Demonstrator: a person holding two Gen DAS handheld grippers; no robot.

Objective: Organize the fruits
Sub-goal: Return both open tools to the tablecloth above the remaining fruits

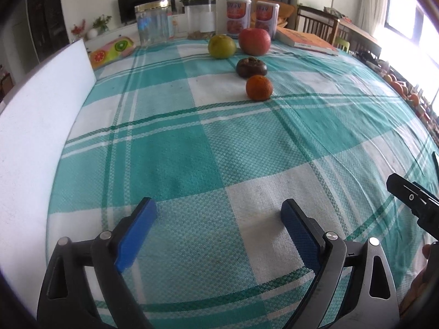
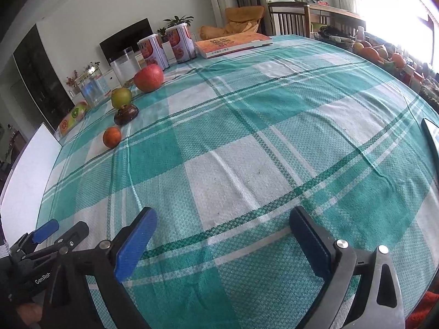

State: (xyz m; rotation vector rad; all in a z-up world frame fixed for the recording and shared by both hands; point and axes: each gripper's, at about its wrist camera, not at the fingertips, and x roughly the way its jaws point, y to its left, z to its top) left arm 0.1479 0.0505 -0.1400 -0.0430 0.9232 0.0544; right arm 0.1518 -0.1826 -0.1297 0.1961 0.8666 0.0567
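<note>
Four fruits lie in a loose line on the far side of the green checked tablecloth (image 1: pixel 192 142): a red apple (image 1: pixel 254 41), a green fruit (image 1: pixel 222 46), a dark brown fruit (image 1: pixel 251 67) and a small orange (image 1: pixel 259 87). My left gripper (image 1: pixel 219 208) hovers open over the near cloth, well short of the orange, with nothing between its blue pads. The right wrist view shows the same apple (image 2: pixel 148 78), green fruit (image 2: pixel 121 97), dark fruit (image 2: pixel 126 115) and orange (image 2: pixel 112 136) far off to the left. My right gripper (image 2: pixel 223 216) is open and empty, close beside the left gripper (image 2: pixel 63 230).
Behind the fruits stand clear jars (image 1: pixel 152 23), two printed cans (image 1: pixel 238 17) and an orange book (image 1: pixel 307 41). A white foam board (image 1: pixel 35 126) walls the left edge. A dark flat object (image 2: pixel 430 139) lies at the right edge. Chairs and more fruit sit beyond the table.
</note>
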